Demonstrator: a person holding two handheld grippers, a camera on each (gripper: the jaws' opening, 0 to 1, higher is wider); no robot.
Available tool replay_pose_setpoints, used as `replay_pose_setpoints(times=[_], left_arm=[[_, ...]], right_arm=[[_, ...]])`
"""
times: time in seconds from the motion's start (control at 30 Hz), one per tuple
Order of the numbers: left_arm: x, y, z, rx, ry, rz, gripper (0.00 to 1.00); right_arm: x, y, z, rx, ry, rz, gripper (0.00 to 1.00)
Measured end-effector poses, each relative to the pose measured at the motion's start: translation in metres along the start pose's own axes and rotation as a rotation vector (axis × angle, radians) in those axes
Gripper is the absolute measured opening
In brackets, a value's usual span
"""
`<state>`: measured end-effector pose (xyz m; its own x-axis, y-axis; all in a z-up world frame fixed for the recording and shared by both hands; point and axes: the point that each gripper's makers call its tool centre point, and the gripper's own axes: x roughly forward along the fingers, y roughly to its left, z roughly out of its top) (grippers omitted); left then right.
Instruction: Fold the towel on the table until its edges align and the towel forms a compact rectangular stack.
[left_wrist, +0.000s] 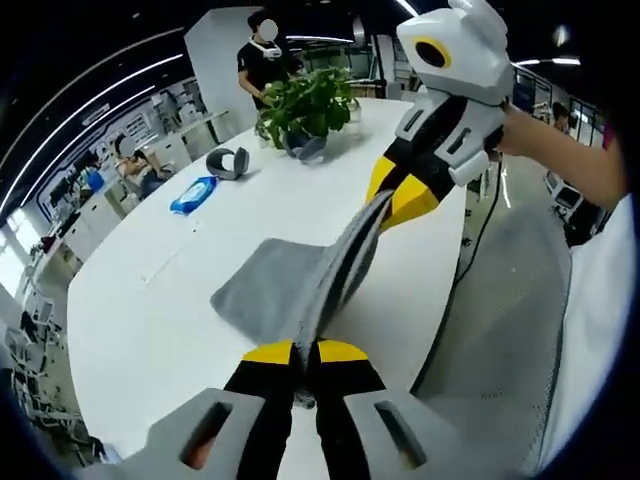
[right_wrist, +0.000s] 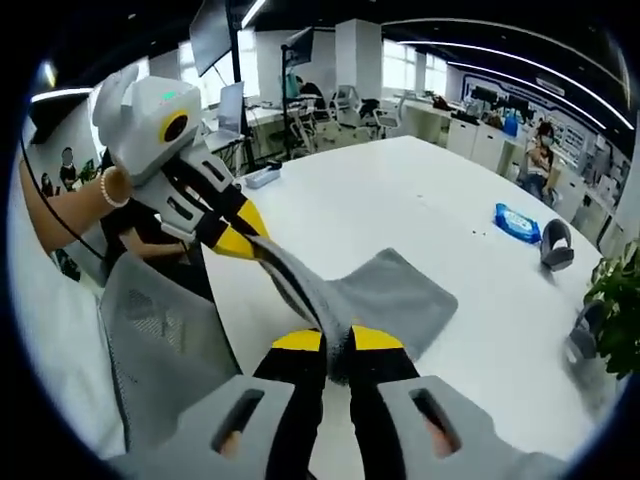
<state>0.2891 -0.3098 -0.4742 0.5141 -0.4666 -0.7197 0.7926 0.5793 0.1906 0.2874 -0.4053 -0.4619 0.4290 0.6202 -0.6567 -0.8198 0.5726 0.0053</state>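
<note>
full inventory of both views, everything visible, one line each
towel: 1, grey, near table edge, one edge lifted and stretched between both grippers
table: 1, white, large
potted plant: 1, green, far end of table
blue packet: 1, on table short of the plant
headset: 1, grey, beside the packet
mesh chair: 1, grey, at table edge
people: several, background desks
left gripper: 1, yellow-tipped, shut on towel
right gripper: 1, yellow-tipped, shut on towel

Bright ceiling strips — bowed, soft edges
</note>
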Motion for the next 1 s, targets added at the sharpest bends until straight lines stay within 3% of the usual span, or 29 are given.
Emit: replay_pose_setpoints(times=[0.33,0.63,1.0], left_arm=[[-0.012,0.023,0.026,0.044,-0.022,0.041,0.06],[0.034,0.049,0.042,0.074,-0.020,0.038,0.06],[0.087,0.065,0.033,0.055,0.035,0.021,0.06]], right_arm=[[-0.007,-0.016,0.022,0.023,-0.027,-0.010,0.05],[0.014,-0.055,0.012,0.059,-0.009,-0.057,0.06],[0.050,-0.093,-0.008,0.100,0.030,-0.078,0.06]])
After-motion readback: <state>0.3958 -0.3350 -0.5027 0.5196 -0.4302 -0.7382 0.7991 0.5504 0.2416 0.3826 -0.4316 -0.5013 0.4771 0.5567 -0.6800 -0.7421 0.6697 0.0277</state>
